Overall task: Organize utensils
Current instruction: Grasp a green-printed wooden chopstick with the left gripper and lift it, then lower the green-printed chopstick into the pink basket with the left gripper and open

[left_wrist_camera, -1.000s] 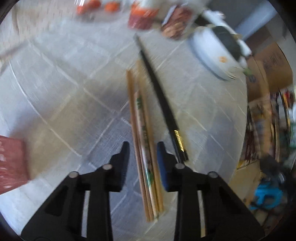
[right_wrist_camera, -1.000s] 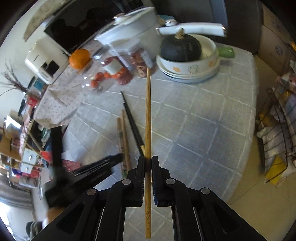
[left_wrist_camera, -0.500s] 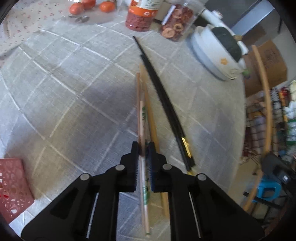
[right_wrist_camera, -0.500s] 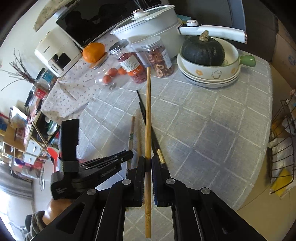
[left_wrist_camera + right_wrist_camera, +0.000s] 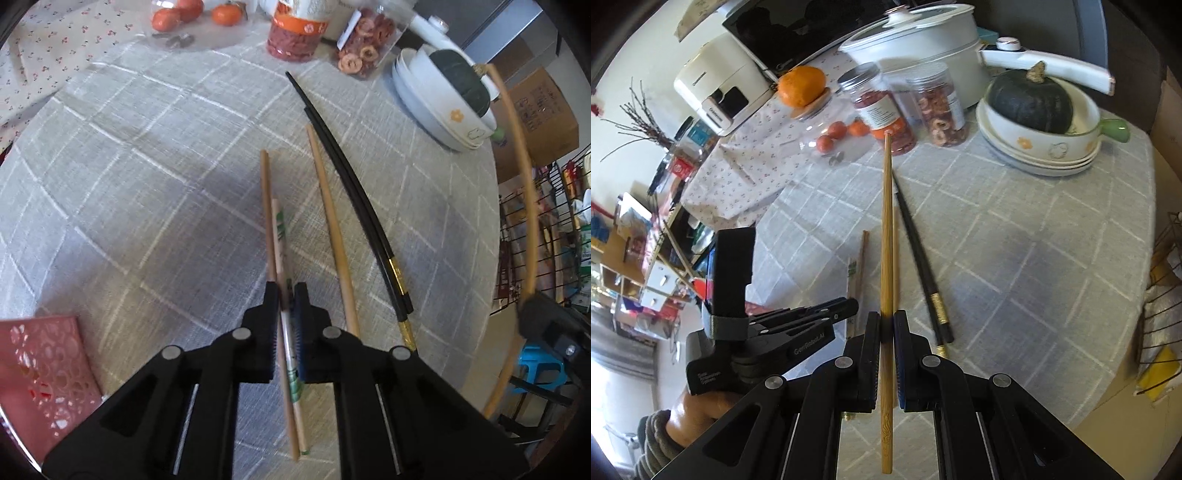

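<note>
Left wrist view: the left gripper has gone from open astride the chopsticks to shut on the printed chopstick; a plain wooden one lies right against it and may be pinched too
Right wrist view: the right gripper is clamped on a bamboo chopstick, as it was a second ago, and carries it clear of the cloth
Meaning: I judge both hands are now loaded, so sorting into the red basket can go on
On the cloth: one tan chopstick and the black pair lie loose beside the left gripper, close but not touching it
Hidden: the basket is cut off at the left edge, so its contents cannot be read
Hard to tell: whether the printed chopstick is off the cloth or touching it
</note>
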